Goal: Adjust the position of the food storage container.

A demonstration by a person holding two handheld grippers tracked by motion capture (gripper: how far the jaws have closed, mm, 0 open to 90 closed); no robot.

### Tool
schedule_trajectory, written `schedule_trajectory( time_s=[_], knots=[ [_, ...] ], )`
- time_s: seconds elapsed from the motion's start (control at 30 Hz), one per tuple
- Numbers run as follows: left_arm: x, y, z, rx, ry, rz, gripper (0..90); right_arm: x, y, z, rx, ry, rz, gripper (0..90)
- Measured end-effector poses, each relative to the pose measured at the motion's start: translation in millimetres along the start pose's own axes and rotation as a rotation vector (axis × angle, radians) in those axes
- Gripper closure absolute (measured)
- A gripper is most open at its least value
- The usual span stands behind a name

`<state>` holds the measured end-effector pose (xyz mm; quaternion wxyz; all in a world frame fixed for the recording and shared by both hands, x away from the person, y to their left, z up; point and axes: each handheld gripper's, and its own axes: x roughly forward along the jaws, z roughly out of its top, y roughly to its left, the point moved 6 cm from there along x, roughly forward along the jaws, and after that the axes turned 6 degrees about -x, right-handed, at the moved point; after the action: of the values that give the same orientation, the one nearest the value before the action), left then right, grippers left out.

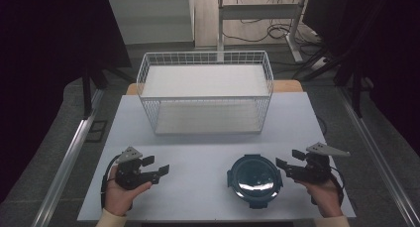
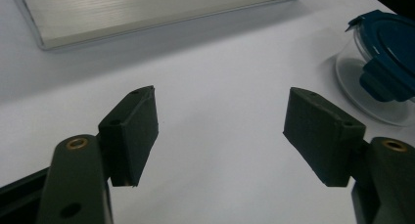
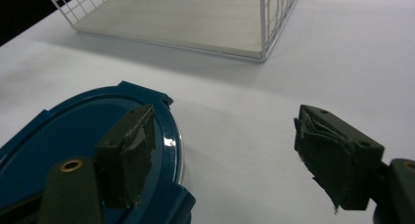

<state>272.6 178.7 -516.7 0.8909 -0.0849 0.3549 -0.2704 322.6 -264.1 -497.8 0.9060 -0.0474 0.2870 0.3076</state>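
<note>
A round glass container with a dark blue clip lid (image 1: 254,180) stands on the white table (image 1: 198,152), right of the middle near the front edge. My left gripper (image 1: 159,166) hovers at the front left, jaws open with nothing between them, pointing right toward the container (image 2: 386,62). In the left gripper view the gap of the left gripper (image 2: 220,131) frames bare tabletop. My right gripper (image 1: 288,158) sits just right of the container, open and empty. In the right gripper view one jaw of the right gripper (image 3: 225,145) overlaps the lid (image 3: 63,136).
A white wire basket (image 1: 205,90) with a pale base board stands at the back middle of the table, also seen as a basket (image 3: 195,18) ahead of the right gripper. Bare tabletop lies between the basket and the grippers. Metal rails run along both sides.
</note>
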Motion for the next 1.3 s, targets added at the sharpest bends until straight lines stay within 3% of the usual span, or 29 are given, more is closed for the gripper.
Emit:
schedule_trajectory(
  time_s=[0.47,0.6,0.87,1.17,1.3],
  knots=[
    [0.3,4.2,-1.0,-0.013,0.006,0.017,25.4,0.1,-3.5,-1.5,-0.002,0.019,-0.027,25.0],
    [1.8,3.6,-2.1,-0.013,0.014,0.017,24.7,-7.3,-2.9,1.6,-0.017,0.020,-0.024,30.5],
    [5.9,-0.8,-5.2,0.001,0.047,-0.004,24.5,-20.6,4.2,-1.1,-0.054,0.073,-0.011,41.0],
    [6.6,-0.7,-5.5,0.000,0.048,0.000,22.8,-39.3,11.5,-9.5,-0.119,0.118,-0.004,71.5],
    [8.2,-0.6,-6.5,0.001,0.055,0.002,22.2,-45.9,14.9,-13.0,-0.138,0.128,0.017,80.2]
  ],
)
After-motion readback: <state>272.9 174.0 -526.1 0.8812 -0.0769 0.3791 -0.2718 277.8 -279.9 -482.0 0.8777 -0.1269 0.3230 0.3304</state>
